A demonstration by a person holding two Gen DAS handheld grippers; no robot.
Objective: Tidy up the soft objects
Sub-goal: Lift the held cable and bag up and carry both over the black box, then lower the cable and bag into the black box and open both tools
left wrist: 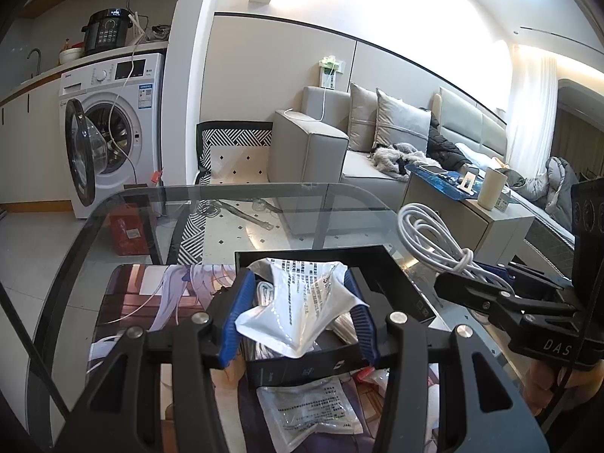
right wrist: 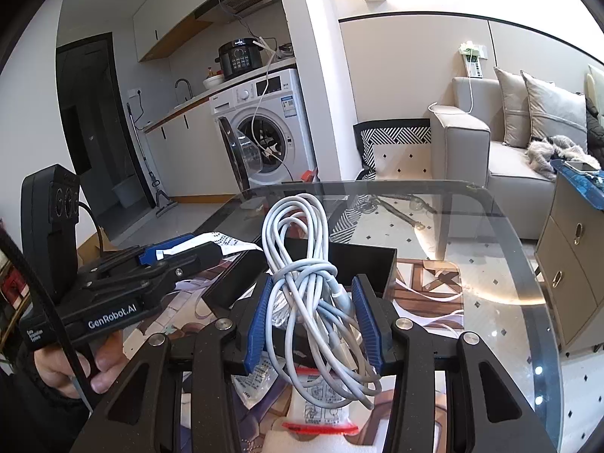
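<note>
My left gripper (left wrist: pixel 298 315) is shut on a white printed plastic pouch (left wrist: pixel 302 302) and holds it over an open black box (left wrist: pixel 392 283) on the glass table. My right gripper (right wrist: pixel 315 321) is shut on a coiled white cable (right wrist: pixel 305 264), held above the box's (right wrist: pixel 362 260) right side. The cable (left wrist: pixel 434 241) and right gripper also show at the right of the left wrist view. The left gripper (right wrist: pixel 177 255) with the pouch shows at the left of the right wrist view. Another clear pouch (left wrist: pixel 313 407) lies on the printed mat (left wrist: pixel 151 302) near me.
A red-striped zip bag (right wrist: pixel 321 426) lies on the mat below the right gripper. The glass table's rim (left wrist: pixel 226 188) curves ahead. Beyond stand a washing machine (left wrist: pixel 113 128), a grey sofa (left wrist: pixel 321 143) and a side cabinet (left wrist: pixel 472 219).
</note>
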